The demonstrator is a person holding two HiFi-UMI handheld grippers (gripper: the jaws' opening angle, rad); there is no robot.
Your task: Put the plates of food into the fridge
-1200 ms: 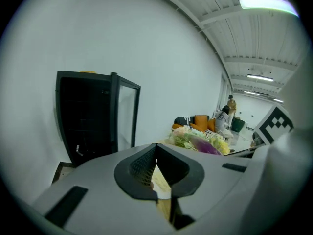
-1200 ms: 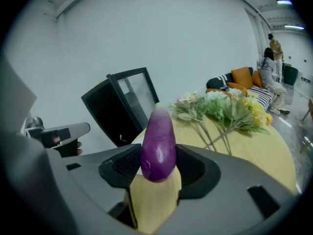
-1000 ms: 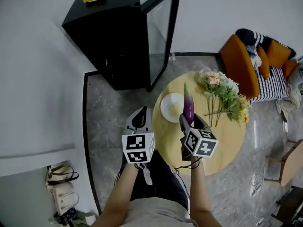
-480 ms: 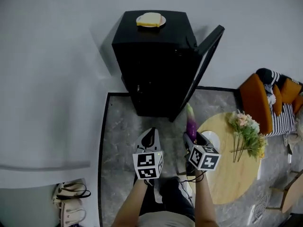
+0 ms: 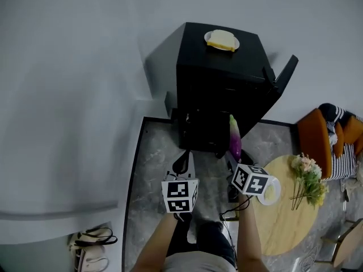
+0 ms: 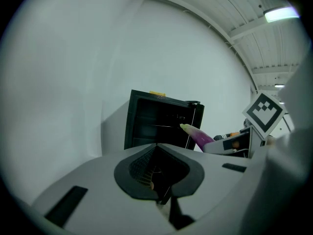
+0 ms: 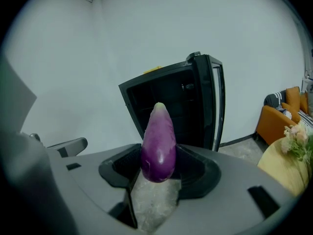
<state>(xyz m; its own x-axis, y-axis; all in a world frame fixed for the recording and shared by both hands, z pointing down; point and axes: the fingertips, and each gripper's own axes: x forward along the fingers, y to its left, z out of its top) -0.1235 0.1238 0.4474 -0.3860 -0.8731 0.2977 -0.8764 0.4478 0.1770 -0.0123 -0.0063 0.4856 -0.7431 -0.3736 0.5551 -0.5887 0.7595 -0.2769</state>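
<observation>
The right gripper (image 7: 158, 156) has its fingers (image 7: 196, 173) shut tight on a purple eggplant (image 7: 158, 140). The eggplant's tip points at the black fridge (image 5: 218, 89), whose door (image 5: 282, 79) is open. The left gripper (image 6: 159, 176) has its fingers closed on nothing. A plate (image 5: 222, 40) with yellow food sits on top of the fridge. A second plate (image 5: 272, 191) sits on the round worktop (image 5: 286, 220), just beside the right gripper.
</observation>
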